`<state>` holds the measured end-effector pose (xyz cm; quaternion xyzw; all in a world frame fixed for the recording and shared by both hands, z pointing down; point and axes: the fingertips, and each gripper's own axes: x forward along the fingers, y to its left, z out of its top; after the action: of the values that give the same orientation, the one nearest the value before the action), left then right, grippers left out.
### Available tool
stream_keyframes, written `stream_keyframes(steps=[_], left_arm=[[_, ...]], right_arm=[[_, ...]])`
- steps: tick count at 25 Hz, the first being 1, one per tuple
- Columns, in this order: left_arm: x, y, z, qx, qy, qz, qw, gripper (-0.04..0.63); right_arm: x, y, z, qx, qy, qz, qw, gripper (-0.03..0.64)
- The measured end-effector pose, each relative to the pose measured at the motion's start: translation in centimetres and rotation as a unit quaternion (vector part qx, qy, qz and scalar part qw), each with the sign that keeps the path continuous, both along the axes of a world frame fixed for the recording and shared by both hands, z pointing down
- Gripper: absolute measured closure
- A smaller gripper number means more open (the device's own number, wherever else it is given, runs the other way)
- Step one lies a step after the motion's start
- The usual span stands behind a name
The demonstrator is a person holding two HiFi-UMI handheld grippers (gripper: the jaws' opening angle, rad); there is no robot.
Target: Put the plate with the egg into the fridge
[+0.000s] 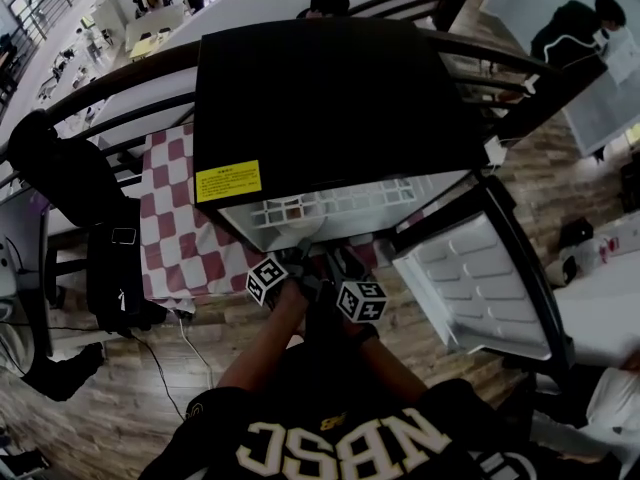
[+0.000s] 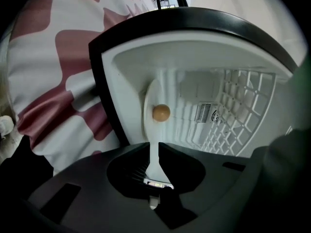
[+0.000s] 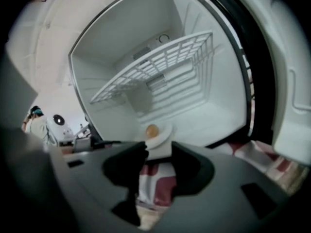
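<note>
**A:** Head view first. What's in it?

**B:** A black fridge (image 1: 330, 98) fills the middle of the frame, with a yellow label (image 1: 228, 181) at the lower left of its top. Its door (image 1: 480, 278) hangs open at the right, white lining showing. A red-and-white checked cloth (image 1: 190, 228) lies at the left.

**A:** And the tools?

**B:** Both are at lower centre, side by side at the fridge's mouth. The left gripper (image 1: 295, 258) and the right gripper (image 1: 340, 266) reach out above the person's dark shirt (image 1: 330, 438). I can't make out the plate from up there.

**A:** The left gripper view, then?

**B:** The left gripper (image 2: 156, 147) has its jaws narrow, pinched on the rim of the white plate (image 2: 149, 115). The plate shows edge-on as an upright strip in mid-frame, the brown egg (image 2: 161, 112) on its face. Behind it opens the fridge's white inside, with the wire shelf (image 2: 243, 106) at the right. The checked cloth fills the upper left.

**A:** And the right gripper view?

**B:** The right gripper (image 3: 159, 152) has its jaws wide apart, clamped on nothing. The cloth shows between them, lower down. Just past the tips, at centre frame, sits the plate (image 3: 164, 136) with the egg (image 3: 152, 130). It is at the fridge's opening, below the wire shelf (image 3: 160, 67) in the upper middle. Whether the tips touch the plate I can't tell. The door runs down the right edge.
</note>
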<state>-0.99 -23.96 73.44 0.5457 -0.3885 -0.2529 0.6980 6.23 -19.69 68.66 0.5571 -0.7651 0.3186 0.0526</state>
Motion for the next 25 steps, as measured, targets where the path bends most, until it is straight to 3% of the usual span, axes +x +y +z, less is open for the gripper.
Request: stream_keyframes(steps=[2,5,8,9,11,14,16,18,20,22,23,24,25], left_arm=[[0.1,1.3,-0.9,0.009,0.010,0.018,0.9997,0.496],[-0.6,3.9,-3.3,0.034,0.008,0.048,0.9982,0.485],[-2.0,6.4,-7.3,0.087,-0.025,0.080,0.9927,0.485],[-2.9,6.8,-9.0,0.115,-0.043,0.078,0.9894,0.485],[-4.5,7.6,-12.8,0.181,-0.076,0.066,0.9784,0.486],[-6.3,9.2,-17.5,0.272,-0.127,0.066,0.9516,0.499],[-7.5,10.2,-19.7,0.323,-0.186,0.071,0.9253,0.532],[-8.5,11.3,-21.9,0.369,-0.261,0.074,0.8890,0.563],[-9.4,12.2,-24.3,0.412,-0.354,0.070,0.8369,0.572],[-10.0,13.1,-26.5,0.444,-0.449,0.065,0.7730,0.574],[-10.3,13.4,-27.3,0.452,-0.485,0.063,0.7465,0.574],[-10.5,13.6,-27.8,0.453,-0.509,0.062,0.7293,0.574],[-10.8,13.8,-28.0,0.451,-0.523,0.062,0.7206,0.574]], right_arm=[[0.3,0.7,-0.7,0.008,0.000,0.008,1.000,0.439],[0.6,2.0,-2.8,0.028,0.002,0.012,1.000,0.439],[0.7,3.5,-6.5,0.069,0.020,0.004,0.997,0.456],[0.7,4.0,-8.0,0.089,0.033,0.005,0.995,0.498],[0.6,4.9,-11.1,0.130,0.058,0.007,0.990,0.551],[-0.4,6.3,-15.0,0.173,0.072,0.004,0.982,0.577],[-1.5,7.1,-17.0,0.190,0.077,-0.003,0.979,0.586],[-2.7,8.0,-18.4,0.199,0.082,-0.009,0.977,0.595],[-3.7,8.9,-19.7,0.210,0.080,-0.015,0.974,0.595],[-4.6,9.8,-20.7,0.222,0.086,-0.020,0.971,0.595],[-5.0,10.2,-21.0,0.227,0.093,-0.023,0.969,0.595],[-5.3,10.5,-21.3,0.232,0.100,-0.025,0.967,0.595],[-5.6,10.8,-21.4,0.236,0.107,-0.027,0.966,0.595]])
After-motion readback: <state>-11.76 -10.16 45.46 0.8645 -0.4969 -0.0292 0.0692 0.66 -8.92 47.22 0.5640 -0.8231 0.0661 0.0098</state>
